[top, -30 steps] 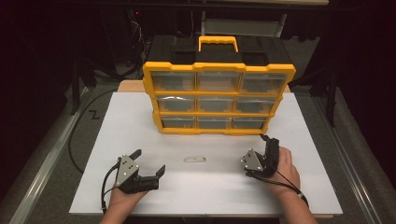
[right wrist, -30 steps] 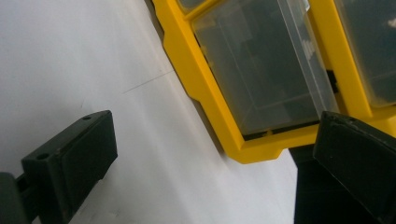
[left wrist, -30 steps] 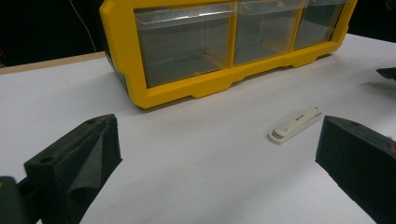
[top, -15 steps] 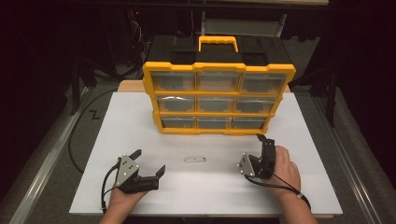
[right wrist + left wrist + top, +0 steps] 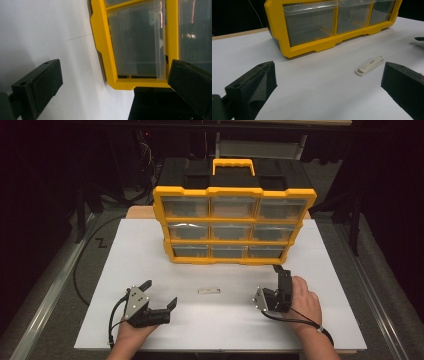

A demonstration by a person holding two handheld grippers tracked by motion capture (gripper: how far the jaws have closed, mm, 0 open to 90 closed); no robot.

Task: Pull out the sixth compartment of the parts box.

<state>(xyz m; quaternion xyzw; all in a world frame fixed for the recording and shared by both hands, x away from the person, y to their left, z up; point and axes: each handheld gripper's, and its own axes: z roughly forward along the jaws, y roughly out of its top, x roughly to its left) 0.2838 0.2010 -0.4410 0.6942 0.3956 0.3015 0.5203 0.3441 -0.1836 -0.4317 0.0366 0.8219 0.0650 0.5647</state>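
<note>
Centrally, white USB stick [image 5: 209,291] on table [image 5: 125,250]; left claw [image 5: 159,293] wide, lower left; right claw [image 5: 278,279] wide, lower right; yellow drawer organizer [image 5: 234,224] above.

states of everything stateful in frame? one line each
Yellow and black plastic drawer organiser with nine clear drawers: upright, all drawers shut.
Small white flat stick: lying flat on the white table top, untouched, between the grippers.
Left gripper: open, empty, low over the table.
Right gripper: open, empty, turned on its side, pointing at the organiser.
</note>
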